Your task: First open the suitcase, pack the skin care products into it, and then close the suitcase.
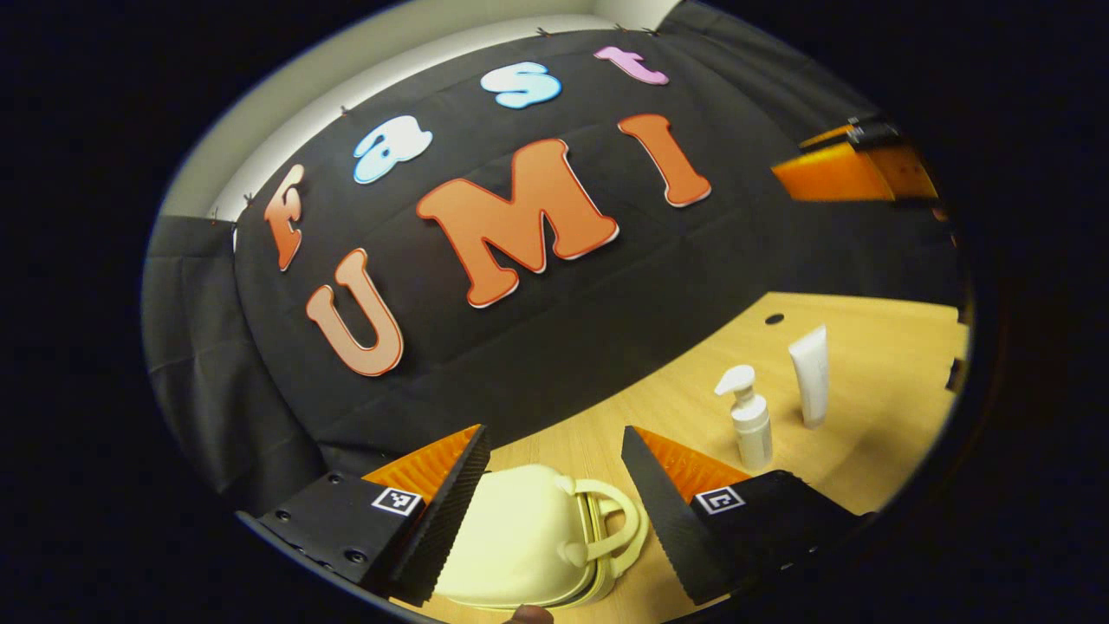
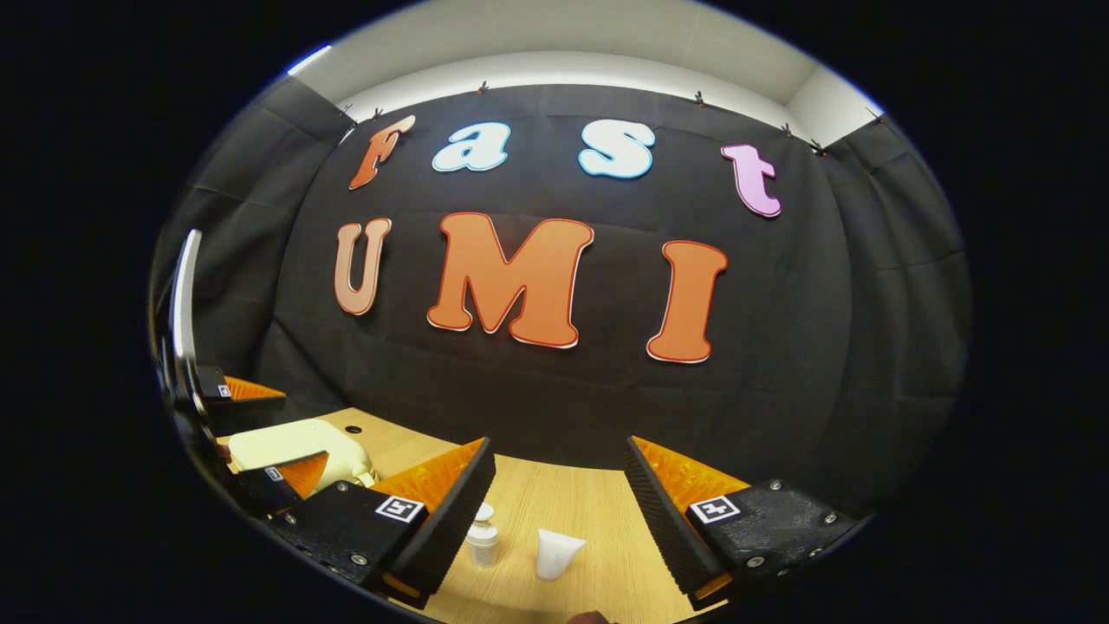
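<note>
Suitcase (image 1: 520,542) is closed, small cream hard-shell, sitting on the wooden table (image 1: 875,347) directly under my left gripper (image 1: 554,503). Left jaws are spread wide and hold nothing; the case body and its handle (image 1: 619,524) sit in the gap between the fingers, no contact that I can see.

Right gripper (image 2: 559,511) is also spread, nothing held, hovering over the two skincare items: pump bottle (image 2: 482,537) and white tube (image 2: 556,553), both upright, near each other but apart. In the left gripper view they stand well to the right of the case.

My read: step in hand is opening the case, nothing packed yet.

How I'd do it:
- The shell looks smooth and rounded, so I expect the fingers to slip on it. Go for the seam or lid edge near the handle, not the dome.
- Can't see a latch or zip from here; check before pulling.
- The case looks light and may slide or lift, so brace the bottom half with the right gripper while the left lifts the lid.
- Swing the lid away from the bottles so it doesn't knock them over.
</note>
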Available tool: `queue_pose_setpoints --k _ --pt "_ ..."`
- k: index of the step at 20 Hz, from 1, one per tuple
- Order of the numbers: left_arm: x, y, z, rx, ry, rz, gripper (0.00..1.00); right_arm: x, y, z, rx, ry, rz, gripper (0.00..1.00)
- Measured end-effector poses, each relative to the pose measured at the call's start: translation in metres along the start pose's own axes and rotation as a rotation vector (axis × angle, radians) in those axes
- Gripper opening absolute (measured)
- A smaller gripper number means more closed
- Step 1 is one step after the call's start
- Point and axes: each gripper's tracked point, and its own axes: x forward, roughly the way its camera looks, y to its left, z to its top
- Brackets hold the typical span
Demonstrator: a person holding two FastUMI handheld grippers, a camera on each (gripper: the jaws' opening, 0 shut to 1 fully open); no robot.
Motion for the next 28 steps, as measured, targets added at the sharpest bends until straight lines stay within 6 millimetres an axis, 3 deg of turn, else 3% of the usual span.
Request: queue_pose_setpoints --k 8,16,18,19,20,21,22,24,25,26,28 --pt "0.015 -0.048 -0.081 0.419 0.11 -0.068 0.98 -0.009 -0.03 -0.025 -0.026 0.047 -0.071 0.96" --pt "0.034 -0.058 -0.148 0.634 0.206 -0.102 0.98 0.0 -0.036 -0.038 -0.022 0.063 -0.071 0.96" --pt "0.044 -0.056 -0.159 0.697 0.222 -0.09 0.92 0.002 -0.036 -0.04 -0.022 0.065 -0.069 0.96" --pt "0.055 -0.058 -0.166 0.726 0.229 -0.094 0.82 0.004 -0.038 -0.042 -0.023 0.067 -0.067 0.96" --pt "0.059 -0.059 -0.169 0.751 0.237 -0.091 0.79 0.004 -0.038 -0.043 -0.026 0.069 -0.064 0.96" --pt "0.06 -0.059 -0.17 0.771 0.24 -0.084 0.65 0.005 -0.039 -0.043 -0.03 0.069 -0.067 0.96" --pt "0.057 -0.061 -0.167 0.783 0.225 -0.071 0.43 0.006 -0.04 -0.044 -0.031 0.069 -0.067 0.96" --pt "0.052 -0.06 -0.166 0.798 0.215 -0.06 0.14 0.007 -0.043 -0.048 -0.032 0.077 -0.068 0.96" --pt "0.05 -0.058 -0.16 0.799 0.194 -0.039 0.14 0.008 -0.043 -0.048 -0.031 0.08 -0.066 0.96" --pt "0.053 -0.056 -0.159 0.785 0.202 -0.041 0.06 0.008 -0.043 -0.049 -0.031 0.079 -0.065 0.96" --pt "0.048 -0.049 -0.15 0.679 0.212 -0.042 0.07 0.01 -0.044 -0.052 -0.031 0.084 -0.061 0.96"
